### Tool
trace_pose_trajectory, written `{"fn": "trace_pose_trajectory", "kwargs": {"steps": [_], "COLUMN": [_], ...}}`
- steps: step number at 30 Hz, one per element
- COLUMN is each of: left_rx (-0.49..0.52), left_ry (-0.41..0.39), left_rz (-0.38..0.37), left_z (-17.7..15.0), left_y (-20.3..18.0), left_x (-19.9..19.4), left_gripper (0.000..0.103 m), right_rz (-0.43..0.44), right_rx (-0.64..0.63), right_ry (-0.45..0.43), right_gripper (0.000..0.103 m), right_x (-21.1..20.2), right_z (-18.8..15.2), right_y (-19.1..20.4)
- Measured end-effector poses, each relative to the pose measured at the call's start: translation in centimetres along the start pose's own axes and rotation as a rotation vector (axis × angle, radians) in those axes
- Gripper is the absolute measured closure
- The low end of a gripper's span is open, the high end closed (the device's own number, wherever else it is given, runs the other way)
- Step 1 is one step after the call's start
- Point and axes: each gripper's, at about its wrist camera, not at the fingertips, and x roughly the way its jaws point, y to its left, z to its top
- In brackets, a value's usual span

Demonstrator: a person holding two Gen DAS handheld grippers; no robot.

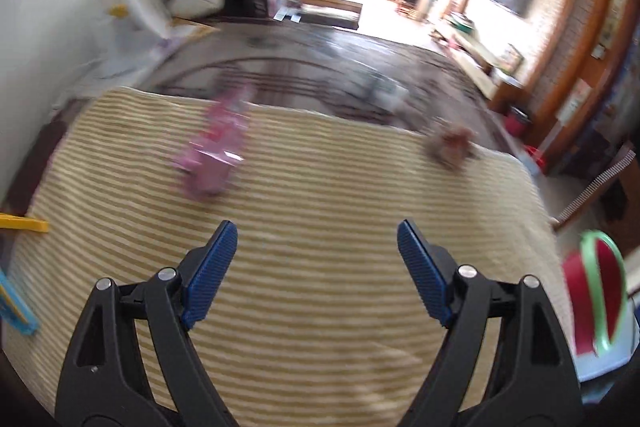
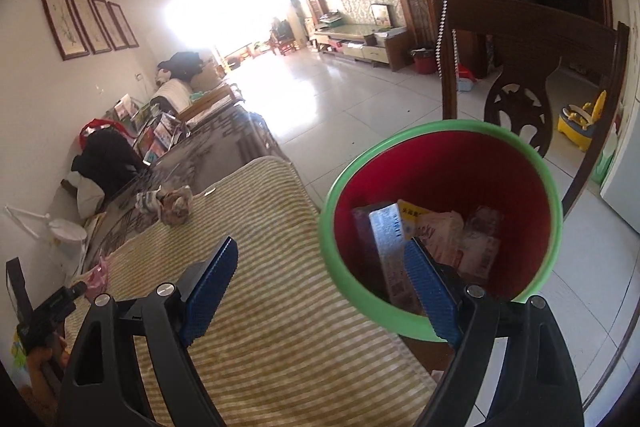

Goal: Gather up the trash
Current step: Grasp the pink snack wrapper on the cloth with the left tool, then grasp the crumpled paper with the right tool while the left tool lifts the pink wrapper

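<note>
Right wrist view: the red bin with a green rim holds boxes and wrappers, one reading "ocky", beside the striped surface. Both the right hand-held gripper and left hand-held gripper stand apart, empty; a blurred pink wrapper lies on the stripes.

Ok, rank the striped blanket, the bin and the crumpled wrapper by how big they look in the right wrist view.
1. Striped blanket: fills most of the lower left.
2. Bin, with its green rim and red inside: it sits close to the camera, so its apparent size is inflated.
3. Crumpled wrapper: plainly smallest, lying farther off on the blanket.
</note>
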Motion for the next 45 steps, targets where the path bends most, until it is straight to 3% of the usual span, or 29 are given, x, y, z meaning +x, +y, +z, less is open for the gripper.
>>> {"fn": "trace_pose_trajectory", "kwargs": {"steps": [6, 15, 18, 20, 21, 22, 23, 28, 32, 36, 42, 45], "left_rx": [-0.044, -0.042, -0.100, -0.072, -0.051, -0.018, -0.004, -0.027, 0.042, 0.120, 0.054, 0.083], "left_ry": [0.015, 0.102, 0.143, 0.153, 0.154, 0.166, 0.177, 0.145, 0.106, 0.149, 0.189, 0.189], "left_rz": [0.134, 0.195, 0.158, 0.181, 0.192, 0.210, 0.217, 0.130, 0.069, 0.045, -0.037, -0.056], "left_z": [3.4, 6.2, 6.0, 5.8, 5.6, 5.3, 5.1, 3.5, 0.5, -3.1, -6.0, -6.4], "left_y": [5.0, 6.0, 6.5, 6.3, 6.2, 6.0, 5.9, 5.7, 4.0, 2.4, 1.2, 0.1], "left_x": [3.6, 11.2, 12.5, 13.1, 13.3, 13.5, 13.6, 10.8, 6.5, 3.6, 1.8, 2.0], "left_gripper": [0.020, 0.020, 0.037, 0.053, 0.056, 0.076, 0.079, 0.084, 0.084, 0.084, 0.084, 0.084], "right_rz": [0.004, -0.001, -0.002, -0.002, 0.001, 0.003, 0.004, 0.010, 0.013, 0.012, -0.002, -0.020], "right_rx": [-0.032, -0.026, -0.025, -0.025, -0.026, -0.028, -0.032, -0.040, -0.057, -0.100, -0.162, -0.196], "right_ry": [0.018, 0.049, 0.054, 0.065, 0.070, 0.073, 0.074, 0.088, 0.088, 0.102, 0.119, 0.138], "right_gripper": [0.021, 0.021, 0.021, 0.021, 0.021, 0.021, 0.021, 0.021, 0.021, 0.021, 0.021, 0.021], "right_x": [1.1, 2.2, 2.6, 2.9, 3.1, 3.1, 3.2, 3.4, 3.5, 4.0, 4.9, 5.7], "right_z": [-0.5, -0.4, -0.6, -0.5, -0.5, -0.6, -0.6, -0.8, -1.0, -1.4, -2.2, -2.8], "right_y": [1.6, 1.7, 2.0, 2.1, 2.1, 2.2, 2.3, 2.5, 3.0, 4.1, 5.9, 6.8]}}
